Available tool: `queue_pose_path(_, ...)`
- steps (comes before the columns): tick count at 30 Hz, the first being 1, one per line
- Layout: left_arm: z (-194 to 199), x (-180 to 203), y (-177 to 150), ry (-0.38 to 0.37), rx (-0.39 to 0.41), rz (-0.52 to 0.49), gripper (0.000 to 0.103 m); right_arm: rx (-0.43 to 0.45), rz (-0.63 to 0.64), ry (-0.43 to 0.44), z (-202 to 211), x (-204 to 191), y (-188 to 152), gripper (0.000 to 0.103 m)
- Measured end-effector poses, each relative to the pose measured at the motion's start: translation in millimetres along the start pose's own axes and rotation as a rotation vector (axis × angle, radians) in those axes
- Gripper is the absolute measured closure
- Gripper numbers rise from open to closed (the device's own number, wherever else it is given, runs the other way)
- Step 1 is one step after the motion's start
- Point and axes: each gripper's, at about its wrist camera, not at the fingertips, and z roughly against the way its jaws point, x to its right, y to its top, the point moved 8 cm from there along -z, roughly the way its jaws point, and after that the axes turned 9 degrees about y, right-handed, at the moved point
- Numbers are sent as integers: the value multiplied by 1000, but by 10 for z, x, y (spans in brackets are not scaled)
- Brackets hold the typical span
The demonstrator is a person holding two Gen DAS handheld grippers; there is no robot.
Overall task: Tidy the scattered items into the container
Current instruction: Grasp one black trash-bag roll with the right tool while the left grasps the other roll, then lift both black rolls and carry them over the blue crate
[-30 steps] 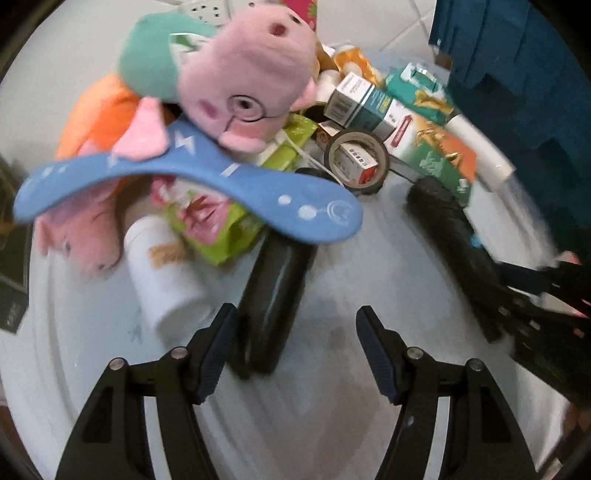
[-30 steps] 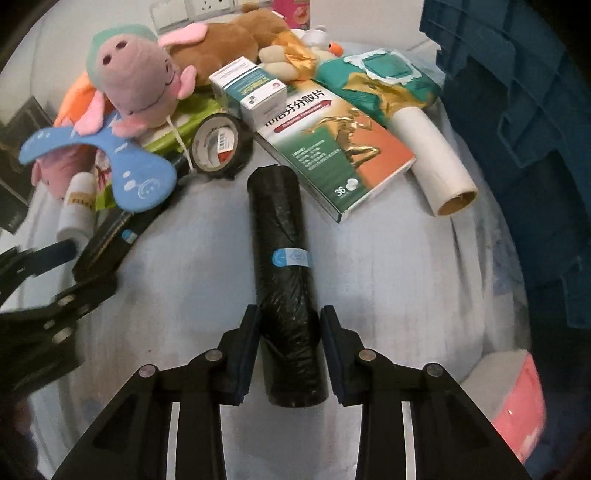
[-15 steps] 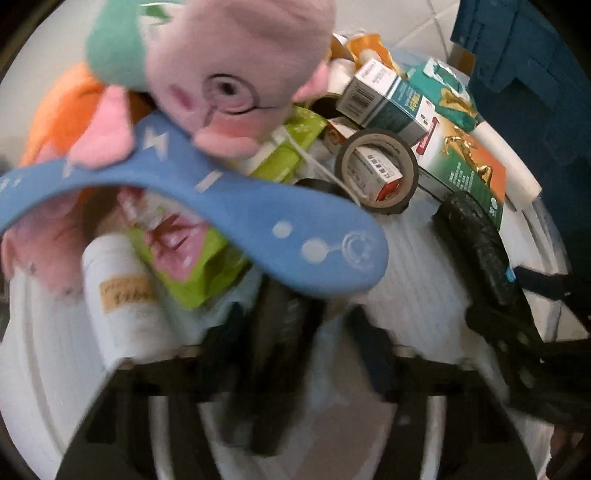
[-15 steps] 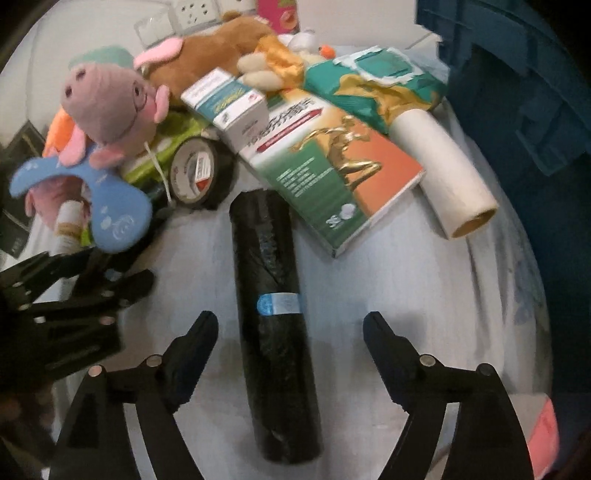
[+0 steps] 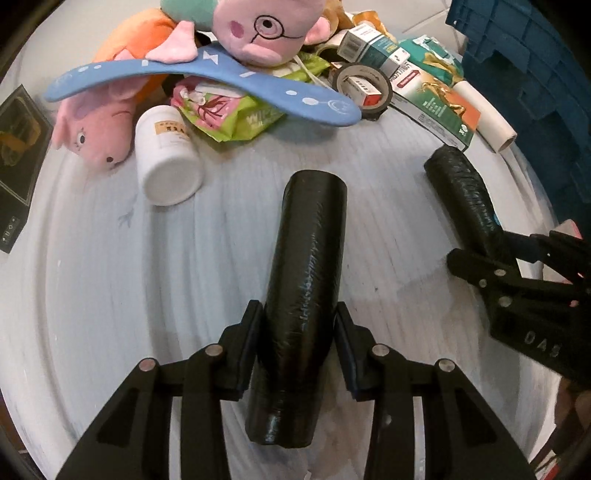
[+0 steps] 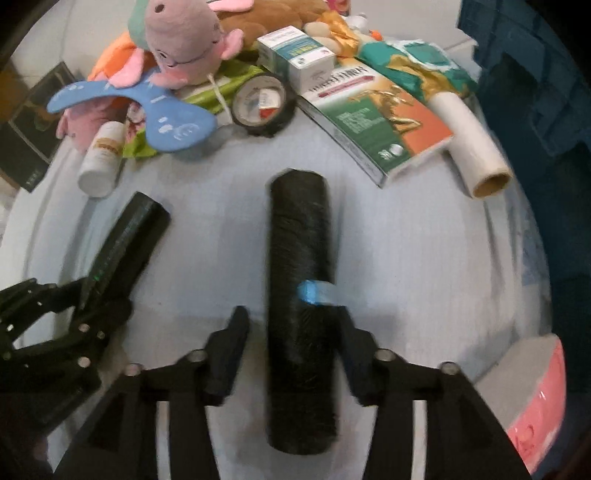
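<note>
Little of the tidying looks done: nearly everything lies out on the desk (image 5: 110, 295), and the dark blue crate (image 5: 535, 74) at two o'clock in the left wrist view, presumably the container, shows only its outer wall, so what it already holds cannot be told.

The biggest clutter is the heap at twelve o'clock: a pink plush pig with glasses (image 5: 258, 26), a second pink plush (image 5: 99, 133) at ten o'clock, a blue boomerang-shaped toy (image 5: 207, 74) across them, and a green and orange box (image 6: 373, 118) beside a white paper roll (image 6: 469, 144) at one o'clock.

Two black rolls lie nearer. The left black roll (image 5: 306, 295) sits between the pads of the left gripper (image 5: 299, 347), which appear to press its sides, so it is clamped. The right black roll (image 6: 301, 295), banded with a blue label, lies between the jaws of the right gripper (image 6: 291, 350); they are closing, one pad at the roll and a gap showing at the other.

Smaller pieces remain: a white bottle (image 5: 166, 155) at eleven o'clock, a tape roll (image 5: 364, 88), small cartons (image 6: 295, 59).
</note>
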Motion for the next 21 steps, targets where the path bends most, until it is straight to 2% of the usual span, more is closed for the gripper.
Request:
queue_pose_path(1, -5, -1, 3, 5, -4, 3, 65, -3, 21, -14, -10, -10, 27, 50)
queue_pose_path(3, -4, -12, -17, 21, -32, 17, 66, -28, 82, -34, -8, -38, 68, 58)
queue_pose_path(4, 18, -27, -35, 35, -46, 30, 66, -44, 110, -31, 5, -53, 89, 69)
queue_pose_path(8, 359, -163, -67, 99, 3, 107, 68, -50, 228, -37, 230, -89, 177, 69)
queue_pose_path(12, 850, -252, -85, 136, 70, 174, 69, 1, 308, -28, 682, -209, 303, 69)
queue_pose_path(17, 1412, -334, -90, 170, 156, 190, 69, 98, 411, -44, 1076, -749, 381, 69)
queue_pose_path(21, 1798, -397, -125, 151, 190, 161, 69, 156, 468, -72, 1427, -1075, 419, 69)
